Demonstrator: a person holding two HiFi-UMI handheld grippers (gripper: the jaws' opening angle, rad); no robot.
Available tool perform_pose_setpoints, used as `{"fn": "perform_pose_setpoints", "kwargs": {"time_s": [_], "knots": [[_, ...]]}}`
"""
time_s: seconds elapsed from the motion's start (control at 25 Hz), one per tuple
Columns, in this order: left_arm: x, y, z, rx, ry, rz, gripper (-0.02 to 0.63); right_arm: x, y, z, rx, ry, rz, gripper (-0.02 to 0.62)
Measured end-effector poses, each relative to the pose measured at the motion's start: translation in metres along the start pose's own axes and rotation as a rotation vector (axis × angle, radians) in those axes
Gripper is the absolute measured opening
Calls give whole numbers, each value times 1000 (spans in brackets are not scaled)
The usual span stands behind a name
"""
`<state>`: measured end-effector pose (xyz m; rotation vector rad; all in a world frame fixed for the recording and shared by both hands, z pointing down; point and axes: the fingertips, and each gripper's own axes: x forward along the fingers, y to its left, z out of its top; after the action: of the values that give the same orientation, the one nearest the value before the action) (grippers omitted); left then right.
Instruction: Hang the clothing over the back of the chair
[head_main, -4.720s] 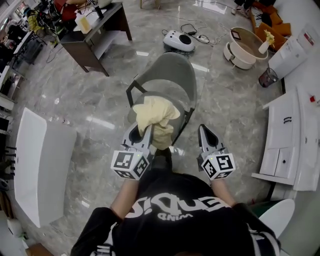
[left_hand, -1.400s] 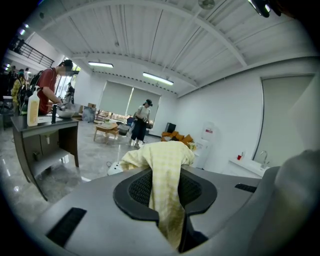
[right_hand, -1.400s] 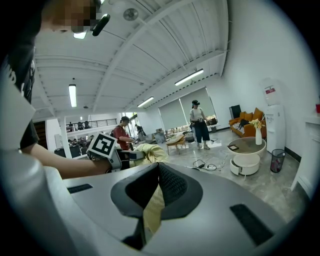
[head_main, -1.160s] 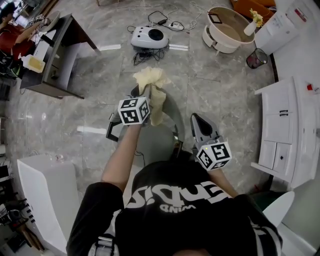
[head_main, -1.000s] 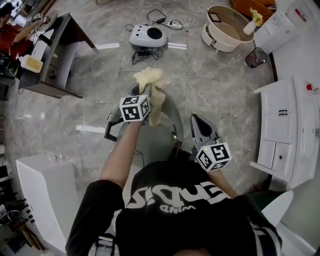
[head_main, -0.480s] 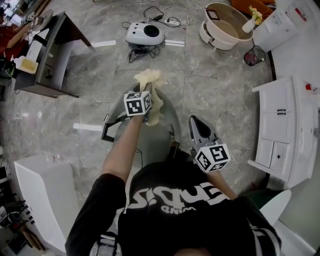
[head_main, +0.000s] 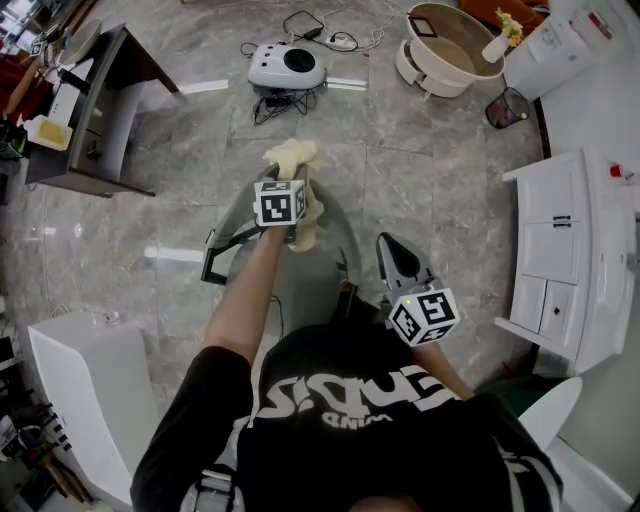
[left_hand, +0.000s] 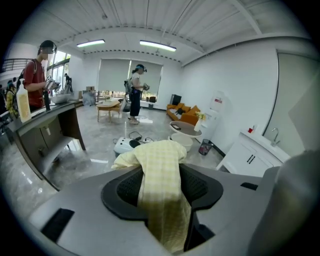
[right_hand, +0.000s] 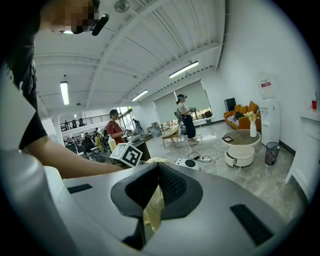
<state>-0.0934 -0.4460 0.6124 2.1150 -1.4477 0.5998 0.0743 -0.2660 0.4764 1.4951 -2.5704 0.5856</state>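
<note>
The head view looks steeply down from above the person onto the chair. Each gripper view rides close behind its own jaws and looks forward along them. All three share the yellow cloth ahead.

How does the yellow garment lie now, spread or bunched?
Bunched: the garment hangs crumpled over the chair back, between opening jaws of the left gripper.
</note>
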Motion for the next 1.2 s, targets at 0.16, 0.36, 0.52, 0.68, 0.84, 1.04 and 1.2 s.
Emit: {"fn": "perform_pose_setpoints", "kwargs": {"time_s": [0.16, 0.36, 0.52, 0.68, 0.84, 1.04, 1.2], "knots": [[0, -8, -7, 9, 23, -9, 273, -2, -2, -1, 1, -5, -2, 14], [-4, -11, -12, -2, 42, -12, 333, -5, -1, 0, -1, -5, 0, 14], [-10, -13, -21, -6, 66, -7, 351, -9, -1, -3, -1, -8, 5, 14], [-20, -13, -35, -25, 108, 4, 351, -14, 1, -4, -1, -12, 11, 14], [-32, -11, -52, -41, 126, 15, 350, -20, 6, -6, -6, -16, 18, 14], [-49, -13, -64, -55, 122, 17, 350, -26, 13, -8, -12, -18, 30, 14], [-64, -21, -68, -58, 103, 6, 350, -29, 21, -9, -19, -23, 44, 14]]}}
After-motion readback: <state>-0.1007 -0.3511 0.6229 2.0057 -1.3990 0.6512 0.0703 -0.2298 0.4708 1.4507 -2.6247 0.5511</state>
